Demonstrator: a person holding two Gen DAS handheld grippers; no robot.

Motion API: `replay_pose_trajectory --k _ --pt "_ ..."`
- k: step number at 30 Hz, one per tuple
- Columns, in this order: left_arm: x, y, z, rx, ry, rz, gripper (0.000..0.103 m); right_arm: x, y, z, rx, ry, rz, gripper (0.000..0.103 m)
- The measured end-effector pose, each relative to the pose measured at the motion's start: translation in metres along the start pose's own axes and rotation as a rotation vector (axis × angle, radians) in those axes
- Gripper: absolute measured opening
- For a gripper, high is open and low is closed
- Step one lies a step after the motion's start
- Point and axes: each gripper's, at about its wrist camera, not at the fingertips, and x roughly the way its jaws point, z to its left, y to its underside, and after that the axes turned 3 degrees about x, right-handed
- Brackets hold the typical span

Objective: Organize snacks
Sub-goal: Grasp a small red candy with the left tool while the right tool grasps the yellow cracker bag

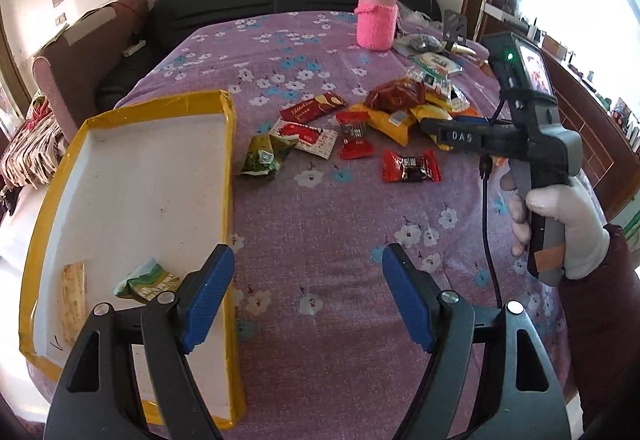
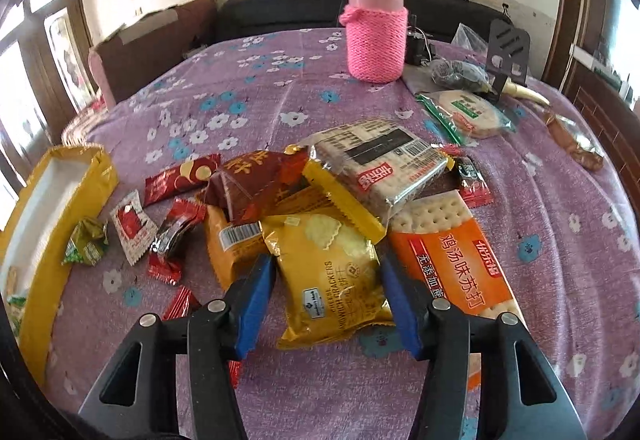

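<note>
Left tongs (image 1: 308,300) stand spread with nothing between the blue pads, over bare flowered cloth on the bench (image 1: 320,220), just right of the yellow-edged tray (image 1: 229,176). Inside the tray lie a pale green packet (image 1: 146,282), partly hidden by the left finger, and a tan bar (image 1: 73,298). Farther off the snack pile (image 1: 400,108) is partly covered by the other tool, which a gloved hand (image 1: 560,224) grips at the right edge. From the right wrist, the right tongs (image 2: 326,300) are parted on either side of the yellow cracker packet (image 2: 328,276); whether the pads press it cannot be told. An orange soda-cracker pack (image 2: 452,264) runs under the right finger, and the tray (image 2: 96,176) is cut off at the left edge. A pink-sleeved flask (image 2: 376,28) stands behind.
</note>
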Motion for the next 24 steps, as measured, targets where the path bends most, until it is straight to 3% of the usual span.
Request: replay_pose_trajectory --k 5,11,16,20,24 --pt "0.003 -0.001 -0.008 0.03 -0.05 -0.001 0.077 -0.004 0.004 -0.005 0.03 -0.046 -0.012 0.045" --pt "0.007 -0.016 -0.011 0.066 -0.034 -0.014 0.076 -0.025 0.011 -0.016 0.11 -0.13 -0.008 0.044" --pt "0.038 -0.047 -0.042 0.202 0.054 0.003 0.076 -0.049 0.026 -0.043 0.235 -0.239 -0.035 0.044" --pt "0.08 -0.068 -0.079 0.314 0.146 0.064 0.076 -0.045 0.03 -0.057 0.303 -0.308 -0.015 0.044" --pt "0.111 -0.079 -0.108 0.449 0.108 0.06 0.076 -0.041 0.031 -0.06 0.313 -0.346 -0.006 0.044"
